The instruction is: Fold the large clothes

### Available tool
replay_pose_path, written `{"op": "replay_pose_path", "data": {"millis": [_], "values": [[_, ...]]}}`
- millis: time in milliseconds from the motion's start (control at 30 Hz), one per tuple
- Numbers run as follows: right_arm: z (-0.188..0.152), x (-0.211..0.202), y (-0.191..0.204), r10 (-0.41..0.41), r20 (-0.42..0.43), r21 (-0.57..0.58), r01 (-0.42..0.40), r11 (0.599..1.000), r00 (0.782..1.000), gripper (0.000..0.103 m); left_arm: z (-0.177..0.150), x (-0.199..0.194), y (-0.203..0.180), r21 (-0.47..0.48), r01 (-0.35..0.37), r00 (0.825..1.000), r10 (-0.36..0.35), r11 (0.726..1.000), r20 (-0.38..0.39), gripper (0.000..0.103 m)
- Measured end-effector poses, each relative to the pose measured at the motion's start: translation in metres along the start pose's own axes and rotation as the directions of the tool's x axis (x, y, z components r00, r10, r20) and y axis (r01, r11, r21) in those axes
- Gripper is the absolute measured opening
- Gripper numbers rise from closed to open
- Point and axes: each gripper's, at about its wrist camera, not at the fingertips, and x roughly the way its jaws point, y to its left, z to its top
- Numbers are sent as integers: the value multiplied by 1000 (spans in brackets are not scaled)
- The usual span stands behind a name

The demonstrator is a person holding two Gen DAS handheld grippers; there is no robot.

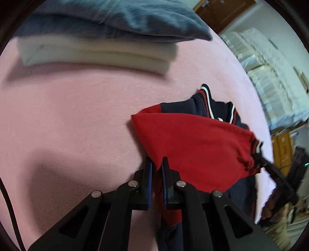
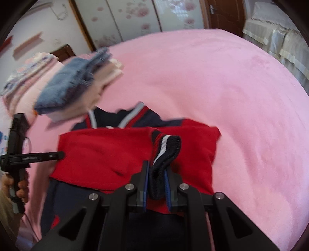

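A red and navy jacket [image 1: 195, 142] with white-striped trim lies on the pink bed; it also shows in the right wrist view [image 2: 100, 152]. My left gripper [image 1: 156, 164] is shut on the edge of a folded red sleeve. My right gripper [image 2: 156, 168] is shut on the navy ribbed cuff [image 2: 166, 152] with red and white stripes, holding it over the red part. In the left wrist view the right gripper [image 1: 258, 154] reaches the sleeve's cuff end. In the right wrist view the left gripper [image 2: 59, 154] touches the red cloth's left edge.
A stack of folded clothes, blue denim on cream [image 1: 96, 48], sits on the pink bed [image 1: 67, 115] at the far side; it also shows in the right wrist view [image 2: 77, 85]. A covered sofa [image 2: 280, 42], wardrobe doors [image 2: 144, 17] and a brown door [image 2: 226, 13] stand beyond the bed.
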Motion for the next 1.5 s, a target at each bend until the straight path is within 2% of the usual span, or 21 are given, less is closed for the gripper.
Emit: {"op": "replay_pose_path", "data": {"millis": [67,100,200,267,400,533,667,700,733,767,800,833,867,933,967,1000,1033,1167,1333,1400,1500], "values": [[-2,0,-4,-9,1,11,9,1000,1000,18,-2,-7,-2,0,-20,1000,20,1000,15,12],[-2,-2,-6,-5,-2,18,5,1000,1000,20,-4,-11,-5,7,-53,998,53,999,23,17],[-2,-11,-10,3,-2,44,-3,999,1000,25,-12,-31,-25,35,-131,988,128,991,80,22],[-3,-21,-10,3,20,49,-4,999,1000,25,-20,-45,-46,67,-129,984,119,989,134,28],[-5,-46,7,20,92,25,-22,999,996,25,-36,-58,-87,135,-101,974,70,986,214,56],[-3,-50,37,113,124,-37,-109,993,986,25,-40,-32,-118,173,-134,967,90,976,238,57],[-2,-16,62,157,60,-72,-153,986,986,25,-41,8,-109,82,-159,967,138,984,214,57],[-4,-4,63,139,40,-84,-136,987,989,24,-44,17,-101,66,-175,966,159,982,202,57],[-6,5,62,105,26,-92,-102,990,994,18,-48,21,-95,68,-195,963,178,978,204,55],[-8,14,57,52,9,-95,-51,994,999,1,-51,23,-90,80,-198,961,177,977,212,53],[-9,22,43,-8,-1,-79,8,997,1000,0,-54,23,-86,98,-195,960,170,976,222,47],[-9,22,32,-21,2,-57,21,998,1000,0,-57,21,-82,119,-199,959,169,973,228,46],[-9,20,10,-16,11,1,16,1000,1000,0,-58,19,-79,137,-205,959,171,969,227,45],[-9,14,-12,52,20,71,-53,996,998,0,-61,15,-72,155,-195,962,158,969,224,41],[-9,10,-17,56,28,83,-58,995,998,0,-61,14,-70,153,-195,962,158,969,223,41],[-10,6,-17,-23,39,70,20,997,999,0,-61,14,-68,151,-187,964,152,971,219,41],[-10,3,-17,-51,46,57,48,997,998,0,-61,14,-66,148,-186,964,151,971,218,41],[-9,2,-26,-16,37,93,12,996,999,0,-64,13,-70,154,-212,959,175,965,225,41],[-7,-4,-19,-1,42,105,-3,994,999,3,-62,8,-74,135,-211,963,183,968,198,41],[-7,-11,-15,5,52,108,-11,994,999,3,-62,2,-80,125,-241,958,215,963,191,46],[-9,-23,-12,16,60,115,-23,993,998,3,-66,-13,-89,119,-274,947,246,954,208,63]]}}
